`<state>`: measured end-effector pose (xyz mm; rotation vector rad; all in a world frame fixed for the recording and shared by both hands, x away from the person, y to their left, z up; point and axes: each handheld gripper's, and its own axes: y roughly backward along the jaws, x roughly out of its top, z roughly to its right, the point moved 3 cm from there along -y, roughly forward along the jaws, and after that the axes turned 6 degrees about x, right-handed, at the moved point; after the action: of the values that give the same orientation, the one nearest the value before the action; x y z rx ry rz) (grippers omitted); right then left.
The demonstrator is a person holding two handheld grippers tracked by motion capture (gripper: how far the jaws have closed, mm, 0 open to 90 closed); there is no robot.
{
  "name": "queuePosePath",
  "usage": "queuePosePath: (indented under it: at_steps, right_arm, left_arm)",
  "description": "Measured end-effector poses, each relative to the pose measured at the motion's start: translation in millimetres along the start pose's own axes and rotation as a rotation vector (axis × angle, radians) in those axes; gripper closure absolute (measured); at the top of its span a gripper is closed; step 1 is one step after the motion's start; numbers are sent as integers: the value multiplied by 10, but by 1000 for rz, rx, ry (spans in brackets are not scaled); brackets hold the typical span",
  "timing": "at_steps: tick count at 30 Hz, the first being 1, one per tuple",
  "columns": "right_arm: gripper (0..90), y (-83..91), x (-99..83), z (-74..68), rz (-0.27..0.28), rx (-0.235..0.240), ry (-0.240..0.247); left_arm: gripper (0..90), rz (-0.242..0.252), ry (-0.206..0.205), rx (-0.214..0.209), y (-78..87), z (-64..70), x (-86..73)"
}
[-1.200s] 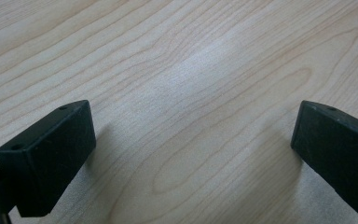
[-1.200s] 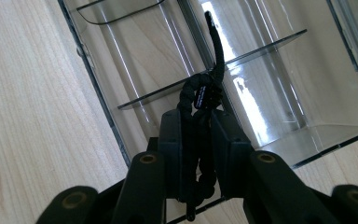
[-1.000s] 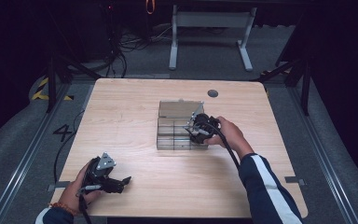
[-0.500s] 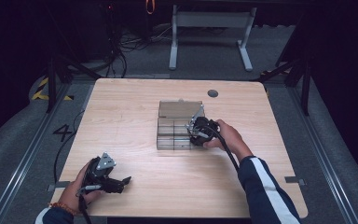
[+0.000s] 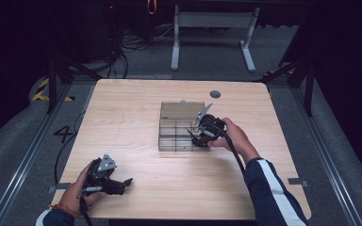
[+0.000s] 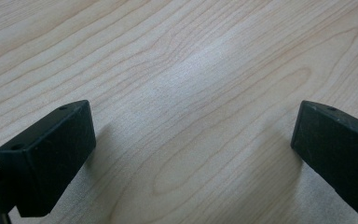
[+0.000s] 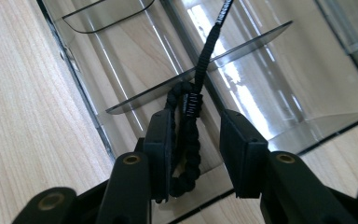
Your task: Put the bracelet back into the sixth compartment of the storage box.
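Clear plastic box (image 5: 183,134), split by dividers into compartments, sits near the middle of the worktop (image 5: 122,122), its lid open at the far side. The right gripper (image 7: 196,140) hangs over the box's right front corner. Its fingers (image 7: 161,140) are partly apart, and a black braided cord (image 7: 189,135) lies between them, resting against one finger; I cannot tell whether it is pinched. The cord's coiled end dangles above a front compartment, and its straight part runs up across a divider. The left gripper (image 5: 104,176) rests at the near left of the worktop, well apart from the box, fingers (image 6: 51,154) wide apart over bare wood.
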<state>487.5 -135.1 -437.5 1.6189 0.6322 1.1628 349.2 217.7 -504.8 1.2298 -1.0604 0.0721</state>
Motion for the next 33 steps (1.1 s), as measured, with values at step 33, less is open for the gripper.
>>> queuePosePath:
  at_steps: [33]
  right_arm:
    - [597,383,-134,-187,48,-80,60]
  left_arm:
    - [1,0,0,0,0,0,0]
